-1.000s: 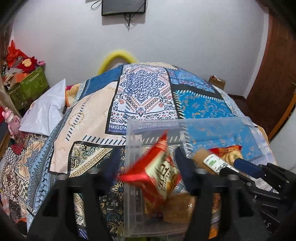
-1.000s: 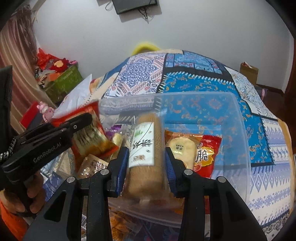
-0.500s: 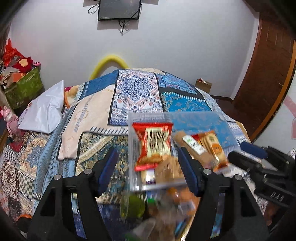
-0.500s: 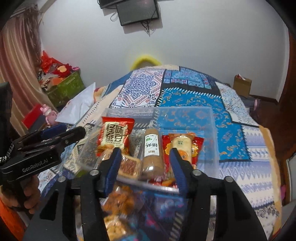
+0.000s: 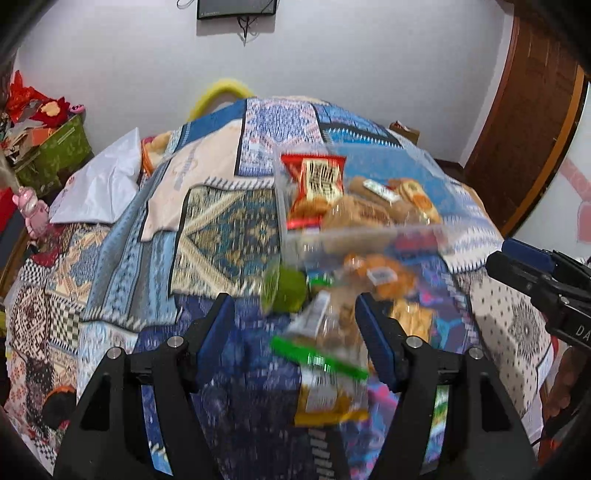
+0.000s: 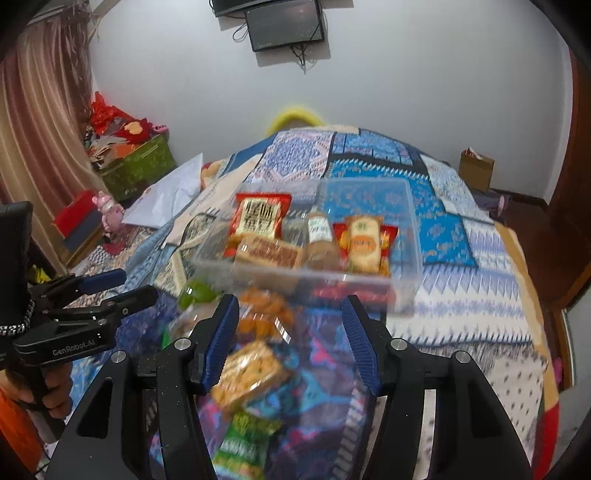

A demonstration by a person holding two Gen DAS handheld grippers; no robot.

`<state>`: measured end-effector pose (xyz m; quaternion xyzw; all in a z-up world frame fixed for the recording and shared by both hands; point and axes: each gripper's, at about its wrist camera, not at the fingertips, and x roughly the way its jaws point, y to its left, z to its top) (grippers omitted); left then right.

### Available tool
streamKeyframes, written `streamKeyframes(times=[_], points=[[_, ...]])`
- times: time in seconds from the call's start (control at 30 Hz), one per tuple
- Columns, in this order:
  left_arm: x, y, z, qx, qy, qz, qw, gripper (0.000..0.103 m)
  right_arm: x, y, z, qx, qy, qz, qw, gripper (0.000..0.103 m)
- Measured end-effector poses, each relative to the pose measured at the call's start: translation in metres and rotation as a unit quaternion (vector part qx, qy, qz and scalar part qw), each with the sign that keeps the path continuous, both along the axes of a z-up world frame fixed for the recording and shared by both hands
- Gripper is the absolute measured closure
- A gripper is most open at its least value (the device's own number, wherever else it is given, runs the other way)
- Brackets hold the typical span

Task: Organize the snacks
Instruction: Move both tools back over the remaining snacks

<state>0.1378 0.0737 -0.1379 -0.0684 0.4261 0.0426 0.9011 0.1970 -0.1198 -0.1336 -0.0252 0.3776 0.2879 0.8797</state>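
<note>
Clear plastic bin resting on a patchwork bedspread, toward the middle of the bed. Inside, packed along the near wall: a red snack packet at left, a brown wrapped bar lying in front of it, a tan roll with a white label standing beside, and a pale biscuit pack on a red wrapper at right. Far half of the bin bare.

Outside the bin, just in front of its near wall, loose snacks scattered on a darker blue cloth: a green round item, a bag of orange pieces, a yellow cracker pack and a green-printed packet nearest the camera. All somewhat blurred.

Right gripper hanging above those loose snacks, blue pads apart, nothing between them, clamped on nothing. Left gripper likewise above the pile, pads well apart; from its own view a clear packet with a green stripe lying below the gap, blurred, not pinched. Left gripper also visible at the left edge of the right view, gripped by a hand.

Around the bed: white pillow, green box of red decorations, pink toy, wall-mounted screen, brown cardboard box, wooden door.
</note>
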Motion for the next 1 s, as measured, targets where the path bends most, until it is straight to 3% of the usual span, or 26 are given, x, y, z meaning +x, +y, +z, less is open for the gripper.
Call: streamKeyframes(times=[0.4,0.47,0.73,1.0], points=[[-0.037,-0.014,-0.040,-0.019,0.043,-0.015,0.9988,0.036,-0.039,-0.002,-0.047,-0.018,0.058,0.001,0.998,0.048],[-0.037,-0.016,-0.048,-0.026,0.054,-0.016,0.9981,0.036,-0.044,-0.002,-0.054,-0.018,0.070,0.002,0.997,0.044],[-0.027,-0.027,-0.070,-0.029,0.077,-0.020,0.9964,0.036,-0.049,0.006,-0.078,-0.041,0.100,0.028,0.994,0.042],[-0.008,-0.032,-0.081,-0.038,0.085,-0.025,0.9954,0.036,-0.046,0.009,-0.087,-0.040,0.100,0.036,0.994,0.042]])
